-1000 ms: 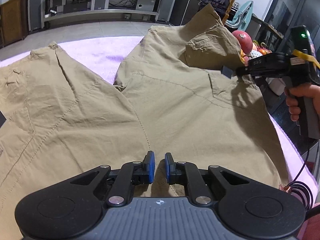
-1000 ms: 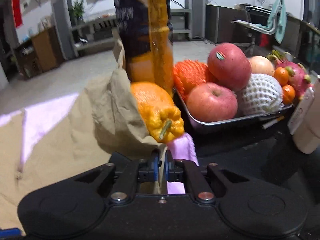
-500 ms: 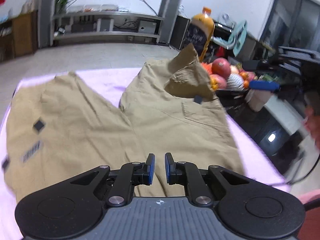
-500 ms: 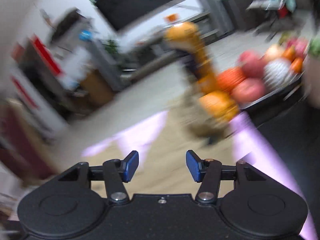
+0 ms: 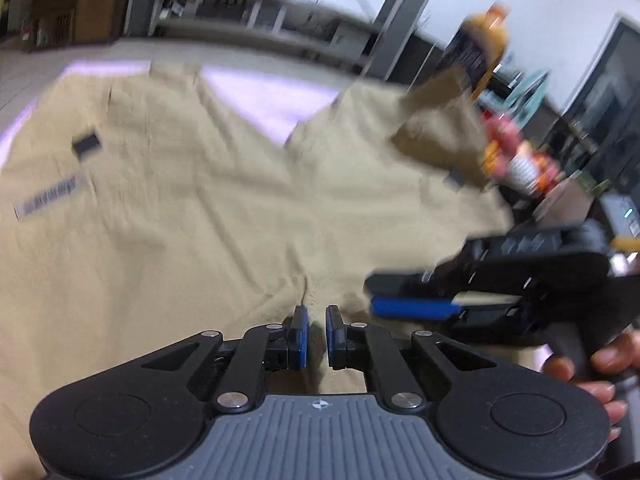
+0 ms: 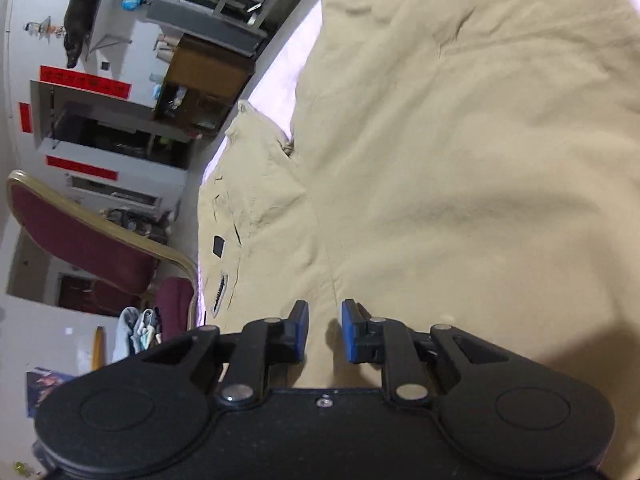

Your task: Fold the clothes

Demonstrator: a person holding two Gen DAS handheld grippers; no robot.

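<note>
Khaki trousers (image 5: 240, 220) lie spread on a pale pink cover (image 5: 264, 96). One leg end is folded up at the far right beside the fruit. My left gripper (image 5: 316, 320) sits at the centre seam with its jaws nearly together, and a ridge of the cloth runs into the narrow gap. My right gripper (image 5: 374, 294) comes in from the right, rolled on its side, just beside the left one. In the right wrist view the right gripper (image 6: 325, 320) hovers over the same seam of the trousers (image 6: 440, 160). Its jaws are closing, with cloth beneath the gap and the pads clear of it.
A tray of fruit (image 5: 520, 160) and an orange drink bottle (image 5: 480, 48) stand at the far right edge, blurred. A person's hand (image 5: 592, 364) holds the right gripper's handle. A red chair (image 6: 92, 240) stands beyond the table's left side, where the pink cover (image 6: 280, 76) ends.
The right gripper let go of the trouser leg by the fruit, opened wide, swung back beside the left gripper at the seam, and has narrowed. The left view has shifted and blurred.
</note>
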